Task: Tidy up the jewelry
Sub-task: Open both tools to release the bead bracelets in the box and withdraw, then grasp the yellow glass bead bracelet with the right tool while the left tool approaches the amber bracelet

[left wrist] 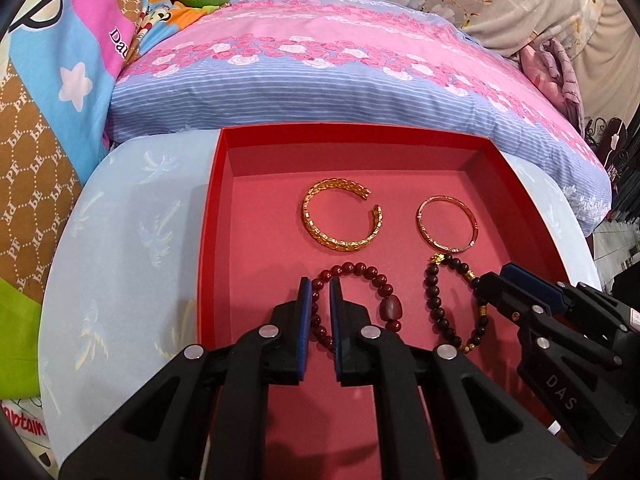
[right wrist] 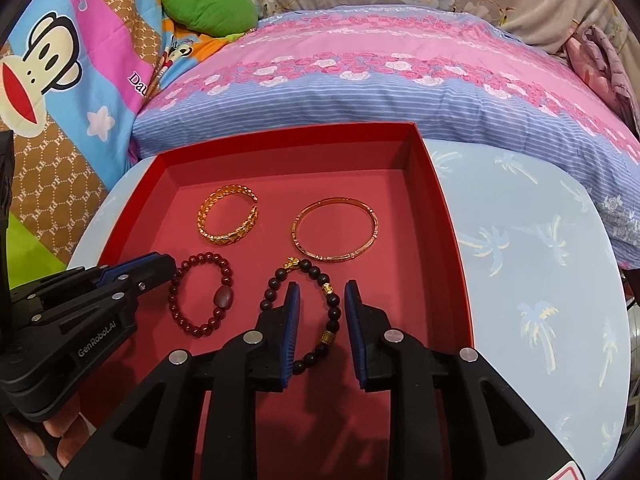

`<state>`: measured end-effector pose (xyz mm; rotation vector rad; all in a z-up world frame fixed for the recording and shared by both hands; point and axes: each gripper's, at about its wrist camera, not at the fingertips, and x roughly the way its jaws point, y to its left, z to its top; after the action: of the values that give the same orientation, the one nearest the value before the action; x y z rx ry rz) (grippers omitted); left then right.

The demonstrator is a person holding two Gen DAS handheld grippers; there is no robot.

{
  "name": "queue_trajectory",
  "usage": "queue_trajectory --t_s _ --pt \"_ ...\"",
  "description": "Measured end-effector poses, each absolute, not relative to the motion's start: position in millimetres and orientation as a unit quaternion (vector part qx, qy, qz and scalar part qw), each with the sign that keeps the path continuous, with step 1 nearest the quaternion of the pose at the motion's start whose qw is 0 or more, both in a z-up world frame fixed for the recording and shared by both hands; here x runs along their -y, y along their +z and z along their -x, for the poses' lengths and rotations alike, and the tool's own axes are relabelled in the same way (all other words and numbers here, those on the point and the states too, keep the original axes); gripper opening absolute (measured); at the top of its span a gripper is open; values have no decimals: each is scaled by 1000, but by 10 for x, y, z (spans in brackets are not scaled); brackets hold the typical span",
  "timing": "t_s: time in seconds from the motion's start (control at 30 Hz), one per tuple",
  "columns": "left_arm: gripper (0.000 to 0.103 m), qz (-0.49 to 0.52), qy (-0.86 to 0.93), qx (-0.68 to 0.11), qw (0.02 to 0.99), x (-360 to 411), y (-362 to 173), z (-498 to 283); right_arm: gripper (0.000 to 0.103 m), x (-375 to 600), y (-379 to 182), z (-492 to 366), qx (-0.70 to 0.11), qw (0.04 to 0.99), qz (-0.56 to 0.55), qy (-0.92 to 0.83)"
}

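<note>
- Red box (left wrist: 216,216): set on a pale blue cloth (left wrist: 132,240) with a palm-tree print, beside a pink and blue striped pillow (left wrist: 320,80). Its shallow walls probably serve to keep the jewelry together.
- Gold cuff (left wrist: 342,218) and thin gold bangle (left wrist: 447,224): laid flat side by side in the far row of the box, apart from each other.
- Red bead bracelet (left wrist: 360,300) and dark bead bracelet (right wrist: 304,312): laid flat in the near row, each below one gold piece, so that a two-by-two arrangement is suggested.
- Left gripper (left wrist: 320,324): its jaws are nearly closed on the left side of the red bead bracelet, a strand of beads being pinched between the pads. The bracelet appears to rest on the box floor.
- Right gripper (right wrist: 322,328): its jaws stand partly apart, astride the right side of the dark bead bracelet; the pads are not seen pressing on the beads, so a release is judged likely.
</note>
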<state>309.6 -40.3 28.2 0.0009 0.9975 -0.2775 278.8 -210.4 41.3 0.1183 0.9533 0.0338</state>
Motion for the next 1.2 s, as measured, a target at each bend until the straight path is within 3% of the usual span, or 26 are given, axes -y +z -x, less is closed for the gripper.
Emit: queue_trajectory --t_s 0.4,0.67,1.03,1.2 --pt "8 5 -135 -447 884 245 645 -2585 27 2121 823 -2175 -425 903 -59 27" --pt "9 11 -138 -445 885 108 728 -1962 29 2259 814 -1511 -432 900 -64 17" --pt "13 8 -145 -474 868 48 423 -1188 29 2071 548 -677 -458 887 -51 38" --pt "22 18 -143 -493 858 -4 221 -950 29 1884 390 -481 -467 882 -29 58"
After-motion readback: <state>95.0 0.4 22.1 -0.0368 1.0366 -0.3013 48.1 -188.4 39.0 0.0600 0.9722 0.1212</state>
